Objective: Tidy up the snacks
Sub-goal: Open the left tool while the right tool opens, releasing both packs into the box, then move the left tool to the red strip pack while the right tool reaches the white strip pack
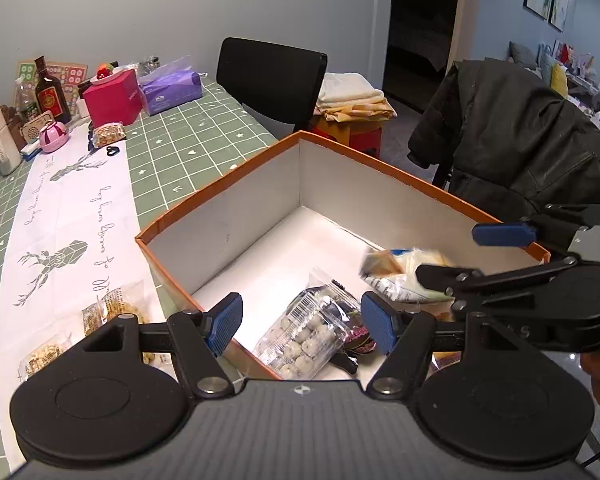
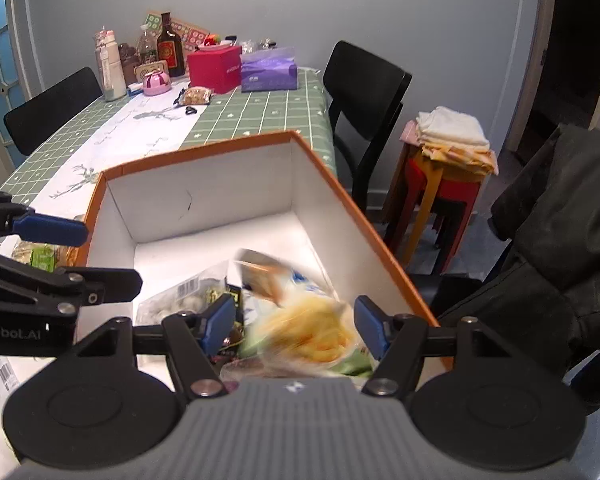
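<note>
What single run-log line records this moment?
left gripper: open | right gripper: open | yellow snack bag: blurred, over box

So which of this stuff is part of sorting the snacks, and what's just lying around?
Part of the job:
- orange box
- clear pack of round snacks
- yellow snack bag
- snack packets on the runner

Lying about:
- pink box
- purple tissues
- dark bottle
- jacket

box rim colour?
Orange rim and outside, white inside. The right wrist view shows it best.
</note>
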Demonstrator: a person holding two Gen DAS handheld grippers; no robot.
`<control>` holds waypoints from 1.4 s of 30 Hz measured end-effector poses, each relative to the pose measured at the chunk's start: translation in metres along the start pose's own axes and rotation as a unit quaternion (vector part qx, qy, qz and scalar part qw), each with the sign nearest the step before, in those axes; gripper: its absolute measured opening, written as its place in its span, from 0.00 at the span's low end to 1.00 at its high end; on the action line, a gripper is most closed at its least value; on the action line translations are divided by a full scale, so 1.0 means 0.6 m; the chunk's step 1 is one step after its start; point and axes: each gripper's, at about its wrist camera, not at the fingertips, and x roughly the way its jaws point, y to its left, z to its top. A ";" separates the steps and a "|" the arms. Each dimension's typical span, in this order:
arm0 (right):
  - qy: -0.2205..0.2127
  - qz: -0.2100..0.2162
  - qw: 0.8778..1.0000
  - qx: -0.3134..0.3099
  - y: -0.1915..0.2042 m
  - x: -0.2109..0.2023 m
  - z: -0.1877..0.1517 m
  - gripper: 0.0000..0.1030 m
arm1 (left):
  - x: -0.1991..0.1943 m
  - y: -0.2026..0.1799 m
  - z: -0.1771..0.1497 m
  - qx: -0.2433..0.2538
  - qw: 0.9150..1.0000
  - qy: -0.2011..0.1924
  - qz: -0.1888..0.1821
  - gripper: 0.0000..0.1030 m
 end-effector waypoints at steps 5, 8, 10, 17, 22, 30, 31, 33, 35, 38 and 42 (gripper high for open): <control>-0.013 0.001 1.000 0.008 0.001 -0.012 0.006 0.63 | -0.020 0.020 0.003 -0.012 1.000 -0.012 -0.001 0.77; -0.019 0.005 1.000 0.001 0.013 -0.018 0.010 0.63 | -0.043 0.036 0.007 -0.026 0.999 -0.025 -0.003 0.77; -0.025 0.010 1.000 -0.006 0.023 -0.026 0.012 0.63 | -0.063 0.052 0.007 -0.037 0.999 -0.038 -0.010 0.77; -0.064 0.051 0.996 -0.027 0.066 -0.067 0.028 0.63 | -0.121 0.112 -0.011 -0.039 0.998 -0.058 0.013 0.77; -0.083 0.084 0.991 -0.060 0.121 -0.089 0.034 0.63 | -0.146 0.163 -0.047 -0.046 0.997 -0.049 0.036 0.77; -0.071 0.138 0.981 -0.118 0.216 -0.091 0.014 0.63 | -0.172 0.246 -0.123 -0.061 0.995 -0.027 0.068 0.77; -0.066 0.145 0.979 -0.127 0.229 -0.089 0.009 0.63 | -0.174 0.257 -0.132 -0.066 0.995 -0.023 0.071 0.77; -0.057 0.159 0.976 -0.139 0.252 -0.084 0.000 0.63 | -0.179 0.280 -0.151 -0.075 0.994 -0.016 0.079 0.77; -0.046 0.171 0.972 -0.151 0.276 -0.077 -0.012 0.63 | -0.185 0.300 -0.167 -0.085 0.993 -0.015 0.085 0.77; -0.020 0.192 0.967 -0.168 0.309 -0.055 -0.032 0.63 | -0.189 0.330 -0.189 -0.101 0.991 -0.007 0.085 0.77; 0.018 0.214 0.954 -0.207 0.363 -0.018 -0.067 0.63 | -0.185 0.360 -0.215 -0.096 0.991 0.011 0.096 0.77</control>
